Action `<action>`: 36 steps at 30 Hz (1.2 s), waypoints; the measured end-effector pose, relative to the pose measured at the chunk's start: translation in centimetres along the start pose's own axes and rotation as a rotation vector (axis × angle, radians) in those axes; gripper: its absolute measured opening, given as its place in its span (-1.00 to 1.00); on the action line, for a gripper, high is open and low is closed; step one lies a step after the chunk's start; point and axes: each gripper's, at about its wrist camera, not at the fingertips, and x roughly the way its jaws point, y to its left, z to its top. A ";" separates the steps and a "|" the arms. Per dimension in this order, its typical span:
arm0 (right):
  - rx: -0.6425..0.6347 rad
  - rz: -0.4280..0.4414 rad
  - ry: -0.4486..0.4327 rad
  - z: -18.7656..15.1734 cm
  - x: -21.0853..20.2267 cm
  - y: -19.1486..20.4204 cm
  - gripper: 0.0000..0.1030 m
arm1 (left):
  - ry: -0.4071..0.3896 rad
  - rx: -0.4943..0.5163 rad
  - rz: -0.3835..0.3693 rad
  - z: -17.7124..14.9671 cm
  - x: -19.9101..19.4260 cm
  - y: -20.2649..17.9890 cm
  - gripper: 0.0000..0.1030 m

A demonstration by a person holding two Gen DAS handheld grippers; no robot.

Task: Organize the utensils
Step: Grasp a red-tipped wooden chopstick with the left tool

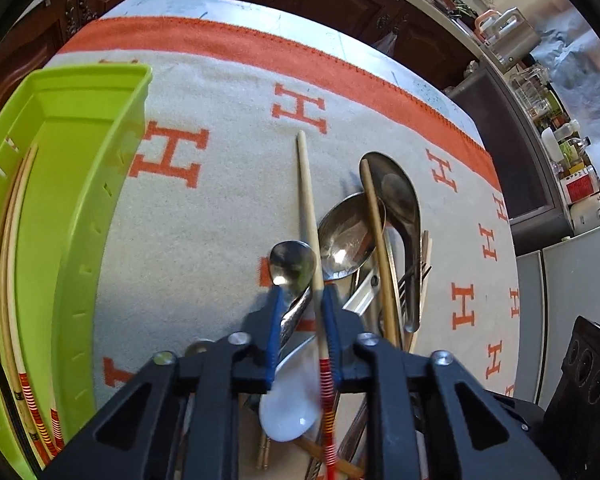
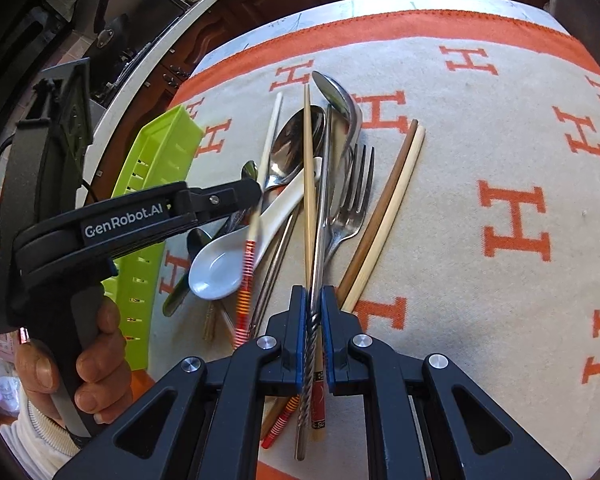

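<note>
A pile of utensils lies on a beige cloth with orange H marks (image 1: 204, 220). A pale chopstick with a red-striped end (image 1: 308, 200) runs between the pads of my left gripper (image 1: 302, 290) and leans on the right pad. The left pad stands apart from it, over a small steel spoon (image 1: 292, 264). In the right wrist view the left gripper (image 2: 254, 192) points down into the pile, and the chopstick (image 2: 270, 136) blurs below it. My right gripper (image 2: 313, 292) is shut on a steel chopstick with a twisted handle (image 2: 311, 328). A bamboo chopstick (image 2: 308, 160) runs beside it.
A lime green slotted tray (image 1: 100, 200) (image 2: 156, 152) sits left of the pile, with striped chopsticks (image 1: 8, 280) inside. The pile holds a white ceramic spoon (image 2: 216, 268), a fork (image 2: 352, 200), large steel spoons (image 1: 352, 236) and a brown and pale chopstick pair (image 2: 392, 200). A hand (image 2: 100, 360) grips the left handle.
</note>
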 end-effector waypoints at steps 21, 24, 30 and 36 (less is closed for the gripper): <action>0.014 0.028 -0.042 -0.3 -1.0 -0.2 -0.97 | 0.051 -0.046 -0.057 -0.3 -0.2 0.9 -0.86; 0.010 0.035 -0.045 -0.5 -1.2 -0.1 -0.98 | 0.044 -0.046 -0.037 -0.2 -0.1 0.7 -0.59; 0.014 0.037 -0.058 -0.9 -1.6 -0.2 -0.98 | 0.054 -0.039 -0.003 -0.1 0.7 0.2 -0.36; 0.019 0.029 -0.057 -0.8 -1.6 -0.7 -0.98 | 0.044 -0.010 0.019 0.0 1.0 -0.4 -0.80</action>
